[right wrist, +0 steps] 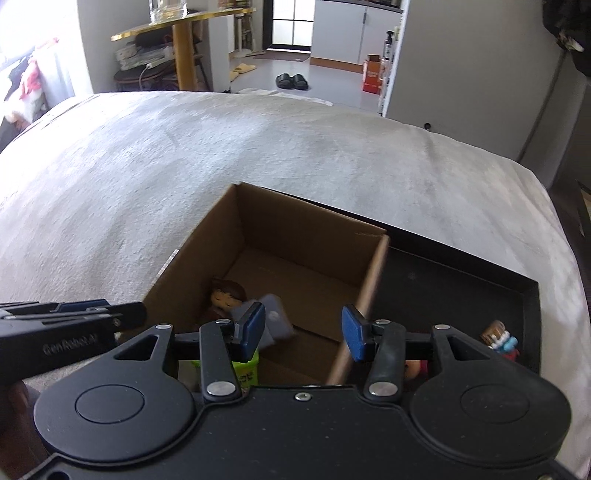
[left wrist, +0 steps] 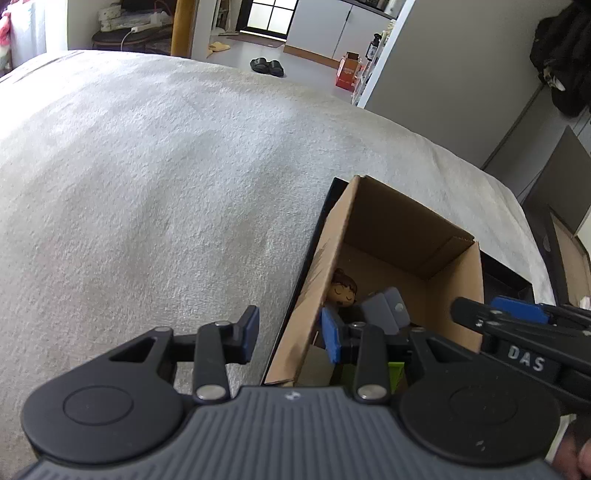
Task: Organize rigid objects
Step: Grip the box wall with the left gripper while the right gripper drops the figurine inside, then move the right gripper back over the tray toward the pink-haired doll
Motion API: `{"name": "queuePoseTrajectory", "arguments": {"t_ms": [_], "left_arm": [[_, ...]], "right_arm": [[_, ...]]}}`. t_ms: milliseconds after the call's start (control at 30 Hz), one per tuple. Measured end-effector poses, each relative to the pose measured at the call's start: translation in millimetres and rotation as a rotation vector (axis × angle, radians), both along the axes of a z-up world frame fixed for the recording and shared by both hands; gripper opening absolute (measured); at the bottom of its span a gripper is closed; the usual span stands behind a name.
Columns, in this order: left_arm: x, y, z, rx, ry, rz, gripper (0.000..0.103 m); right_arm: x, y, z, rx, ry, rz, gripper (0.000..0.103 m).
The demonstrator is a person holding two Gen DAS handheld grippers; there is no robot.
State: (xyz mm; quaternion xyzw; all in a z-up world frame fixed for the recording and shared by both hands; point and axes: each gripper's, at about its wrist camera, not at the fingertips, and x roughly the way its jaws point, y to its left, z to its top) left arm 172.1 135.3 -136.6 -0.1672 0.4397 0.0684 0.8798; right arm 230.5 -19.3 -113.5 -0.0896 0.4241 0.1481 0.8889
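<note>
An open cardboard box (left wrist: 373,221) (right wrist: 303,225) stands on a black tray (right wrist: 461,280) on a grey bed cover. Inside lie a brown-haired doll figure (left wrist: 343,290) (right wrist: 225,295), a grey block (left wrist: 388,308) (right wrist: 277,325) and a green item (right wrist: 245,373). My left gripper (left wrist: 291,338) is open and empty, its fingers straddling the box's left wall. My right gripper (right wrist: 306,336) is open and empty, straddling the box's right wall. Small figures (right wrist: 498,338) lie in the tray right of the box. Each gripper shows at the other view's edge.
The grey bed cover (left wrist: 147,184) spreads wide to the left and behind the box. Beyond the bed are black slippers (right wrist: 291,81), a red carton (right wrist: 371,75), a gold-edged table (right wrist: 177,22) and white cabinets. The bed's right edge drops off near dark furniture.
</note>
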Motion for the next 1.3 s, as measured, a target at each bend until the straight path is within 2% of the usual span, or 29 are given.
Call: {"name": "queuePoseTrajectory", "arguments": {"t_ms": [367,467,600,733,1100,1233,1300], "left_arm": [[7.8,-22.0,14.3,0.093,0.017,-0.020,0.040],[9.7,-30.0,16.5,0.117,0.029,-0.026,0.046],[12.4,-43.8,20.8,0.156,0.039,-0.039,0.058],[13.0,-57.6,25.0,0.192,0.036,-0.044,0.067],[24.4,-97.3,24.4,0.275,0.069,-0.073,0.068],[28.7,-109.2,21.9,0.308,0.089,-0.084,0.068],[31.4,-116.2,19.1,0.330,0.102,-0.099,0.069]], "right_arm": [[-6.5,-46.2,-0.6,0.067,0.020,-0.033,0.049],[-7.0,-57.9,-2.0,0.098,0.032,-0.028,0.050],[-6.9,-74.7,-5.2,0.125,0.029,-0.030,0.057],[-5.2,-94.1,-14.0,0.153,0.036,-0.045,0.057],[6.9,-133.7,-32.9,0.229,0.053,-0.052,0.058],[14.7,-142.6,-41.3,0.272,0.048,-0.060,0.067],[17.5,-148.1,-49.9,0.304,0.041,-0.070,0.068]]}}
